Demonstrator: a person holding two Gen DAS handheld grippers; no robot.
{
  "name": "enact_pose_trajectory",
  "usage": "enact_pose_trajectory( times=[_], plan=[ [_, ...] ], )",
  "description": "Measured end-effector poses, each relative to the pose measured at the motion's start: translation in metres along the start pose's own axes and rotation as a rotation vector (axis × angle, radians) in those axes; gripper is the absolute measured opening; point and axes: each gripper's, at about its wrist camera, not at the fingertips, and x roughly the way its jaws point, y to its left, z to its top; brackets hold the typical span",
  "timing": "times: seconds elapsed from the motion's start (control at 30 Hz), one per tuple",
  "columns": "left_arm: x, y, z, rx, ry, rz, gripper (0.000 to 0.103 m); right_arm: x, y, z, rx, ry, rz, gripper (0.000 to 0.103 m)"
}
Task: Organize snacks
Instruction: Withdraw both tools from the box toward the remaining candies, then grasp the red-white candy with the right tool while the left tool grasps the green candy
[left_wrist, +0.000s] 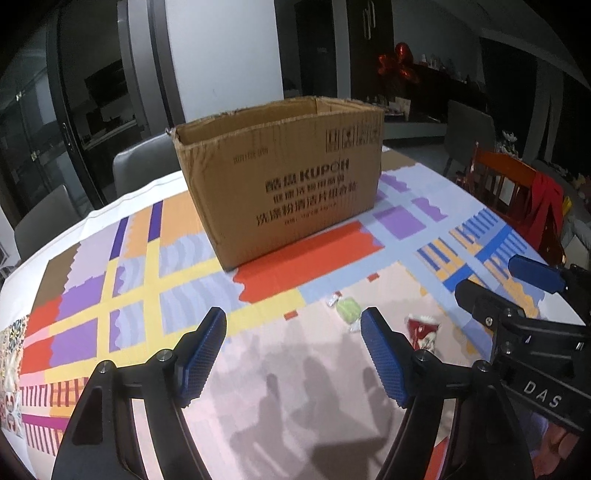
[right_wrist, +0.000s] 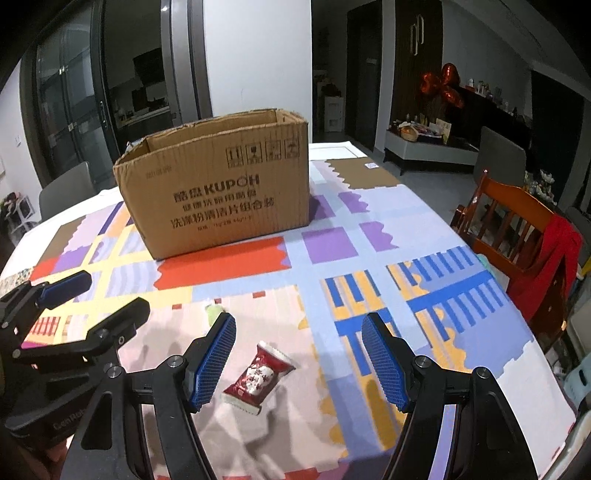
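An open brown cardboard box (left_wrist: 284, 177) stands on the patterned tablecloth; it also shows in the right wrist view (right_wrist: 218, 192). A green-wrapped snack (left_wrist: 347, 309) lies just ahead of my left gripper's right finger, and it peeks out beside my right gripper's left finger (right_wrist: 212, 314). A red-and-white wrapped snack (right_wrist: 258, 376) lies between my right gripper's fingers, nearer the left one; it also shows in the left wrist view (left_wrist: 423, 328). My left gripper (left_wrist: 293, 354) is open and empty. My right gripper (right_wrist: 299, 360) is open above the table.
The colourful tablecloth (right_wrist: 328, 243) covers the table. A wooden chair (right_wrist: 517, 229) with a red cloth stands at the right edge. Grey chairs (left_wrist: 147, 166) stand behind the box. The right gripper's body (left_wrist: 535, 332) sits close on the left gripper's right.
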Motion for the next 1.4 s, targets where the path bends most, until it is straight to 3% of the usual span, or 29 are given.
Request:
enact_pose_trajectory(
  times=[0.67, 0.8, 1.1, 1.17, 1.4],
  plan=[
    [0.021, 0.018, -0.025, 0.006, 0.052, 0.035, 0.071, 0.033, 0.03, -0.034, -0.002, 0.115, 0.01, 0.071],
    [0.024, 0.017, -0.026, -0.002, 0.052, 0.024, 0.071, 0.041, 0.031, -0.038, 0.008, 0.139, 0.015, 0.057],
    [0.032, 0.013, -0.024, -0.021, 0.06, 0.01, 0.072, 0.063, 0.027, -0.048, 0.028, 0.211, 0.035, 0.037],
    [0.034, 0.01, -0.022, -0.022, 0.061, 0.004, 0.072, 0.064, 0.026, -0.047, 0.024, 0.203, 0.036, 0.027],
    [0.043, -0.005, -0.013, -0.053, 0.062, -0.027, 0.071, 0.067, 0.014, -0.041, 0.013, 0.19, 0.051, 0.024]
  ],
)
